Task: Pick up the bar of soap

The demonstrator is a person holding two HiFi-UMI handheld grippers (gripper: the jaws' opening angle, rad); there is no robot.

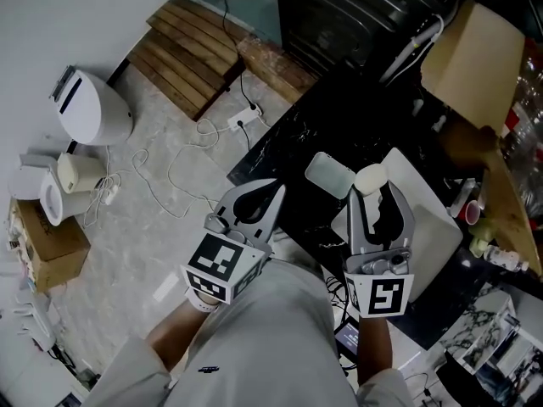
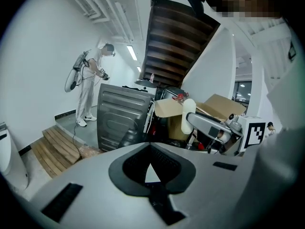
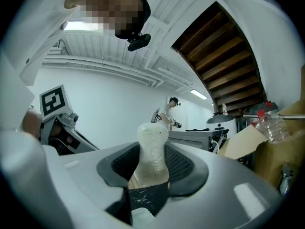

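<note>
The bar of soap (image 1: 370,179), a pale cream oval, stands on end between the tips of the right tool (image 1: 374,191), held in the air over the near edge of a black, white-veined surface (image 1: 284,147). Just beside it on that surface lies a small white rounded dish (image 1: 329,175), and under the tool sits a large white tray (image 1: 428,219). A cardboard box (image 1: 471,53) stands farther back on the right. Left of the surface is a pale stone-patterned floor (image 1: 136,253) with loose cables, a wooden pallet (image 1: 187,53), a white appliance (image 1: 89,108) and a cream kettle (image 1: 76,172). In the left gripper view a person in white (image 2: 90,87) stands well off by a white wall.

The right tool is clamped on the soap: in the right gripper view both ribbed pads press its lower half while the top rises clear above them. The left tool (image 1: 276,190) has its jaws together, with nothing between them.

Both tools sit side by side, close to the person's body, and point away from it. The right one lies about level, and the left one dips slightly downward over the floor beside the surface.
</note>
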